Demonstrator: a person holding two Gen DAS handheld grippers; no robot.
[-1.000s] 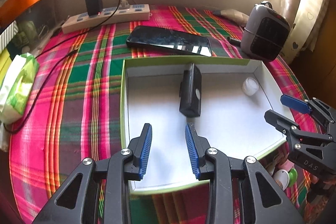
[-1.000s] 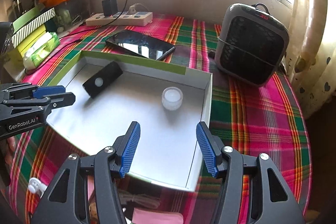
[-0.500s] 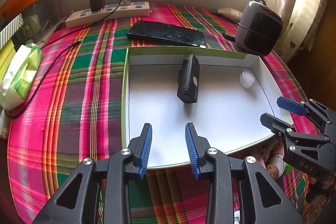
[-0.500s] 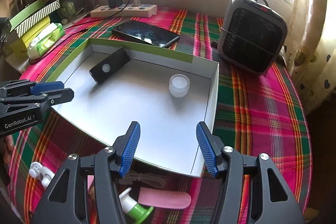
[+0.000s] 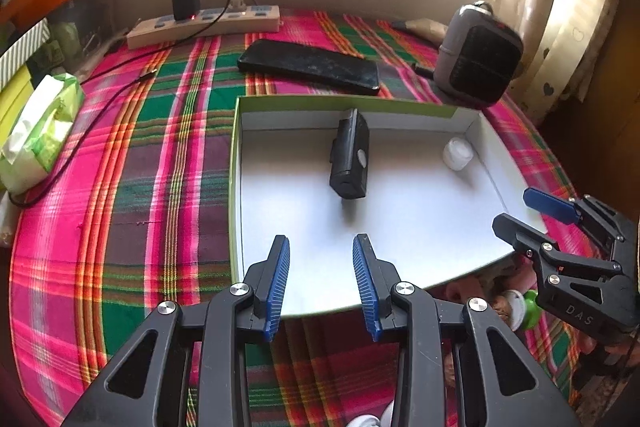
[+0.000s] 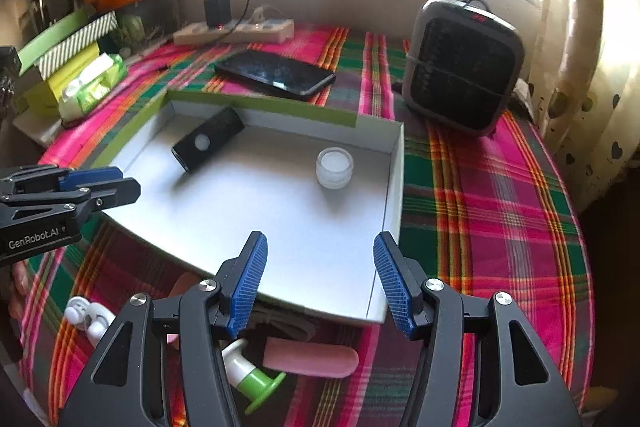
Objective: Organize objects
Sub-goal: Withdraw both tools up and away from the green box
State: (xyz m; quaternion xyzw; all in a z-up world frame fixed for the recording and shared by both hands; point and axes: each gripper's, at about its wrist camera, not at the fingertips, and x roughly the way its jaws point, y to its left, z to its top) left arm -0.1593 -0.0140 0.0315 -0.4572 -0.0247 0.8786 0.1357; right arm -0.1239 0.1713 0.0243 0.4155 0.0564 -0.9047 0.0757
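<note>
Notably, your right gripper [image 6: 320, 279], jaws wide & empty, sat nearest pink tube [image 6: 310, 357], lying crosswise lower-centre; left gripper [image 5: 321, 279] narrower, empty.

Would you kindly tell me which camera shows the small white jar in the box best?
The right wrist view: the small white round jar sits near centre, rim and frosted side clear. In the left wrist view the jar is smaller, washed out beside the box wall.

In my white box [image 6: 392, 163], a black device [image 6: 208, 145] lies flat far left and a small white jar [image 6: 335, 167] stands upright to the right. Pink tube [image 6: 312, 357] lies near the box's near edge.
</note>
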